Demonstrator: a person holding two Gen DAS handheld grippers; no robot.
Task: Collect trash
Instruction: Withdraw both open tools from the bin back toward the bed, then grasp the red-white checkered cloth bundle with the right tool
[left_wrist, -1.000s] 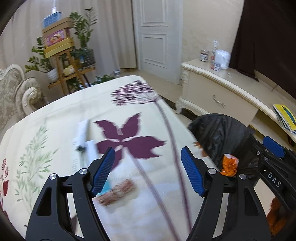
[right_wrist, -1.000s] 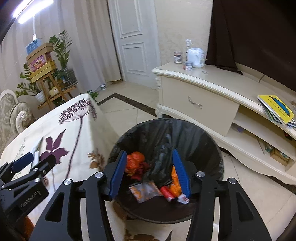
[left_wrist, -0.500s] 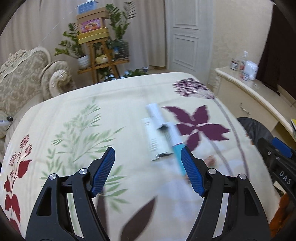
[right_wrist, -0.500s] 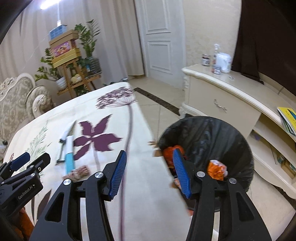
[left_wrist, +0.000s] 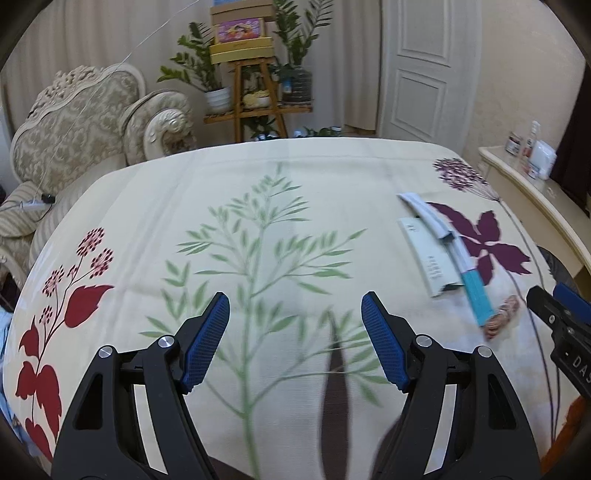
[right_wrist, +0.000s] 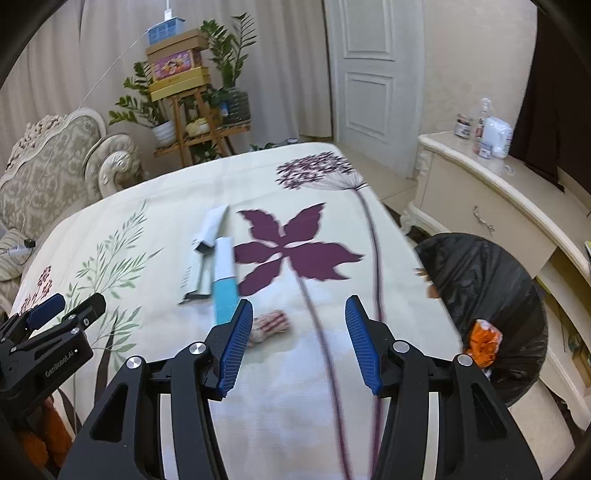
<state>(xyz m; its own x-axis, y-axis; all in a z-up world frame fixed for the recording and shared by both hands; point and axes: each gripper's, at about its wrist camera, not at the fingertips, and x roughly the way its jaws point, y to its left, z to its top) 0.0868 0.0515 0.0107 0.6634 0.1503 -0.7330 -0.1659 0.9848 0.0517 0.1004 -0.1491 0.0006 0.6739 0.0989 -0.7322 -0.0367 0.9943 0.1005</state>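
Note:
On the floral tablecloth (right_wrist: 332, 177) lie a white and teal tube box (right_wrist: 225, 280), a grey-white carton (right_wrist: 212, 227), a flat white box (right_wrist: 194, 275) and a small brown patterned wrapper (right_wrist: 269, 325). My right gripper (right_wrist: 295, 343) is open and empty, above the cloth just right of the wrapper. My left gripper (left_wrist: 295, 339) is open and empty over the green leaf print, well left of the boxes (left_wrist: 436, 251) and the wrapper (left_wrist: 502, 314). A black-lined trash bin (right_wrist: 487, 295) with an orange wrapper (right_wrist: 482, 341) stands right of the table.
A cream cabinet (right_wrist: 491, 206) with bottles stands right of the bin. An ornate armchair (left_wrist: 74, 129) and a wooden plant stand (left_wrist: 255, 81) with boxes are behind the table. A white door (right_wrist: 369, 74) is at the back.
Both grippers have swung left, away from the bin and over the table. The boxes and wrapper now sit right of the left gripper and in front of the right one.

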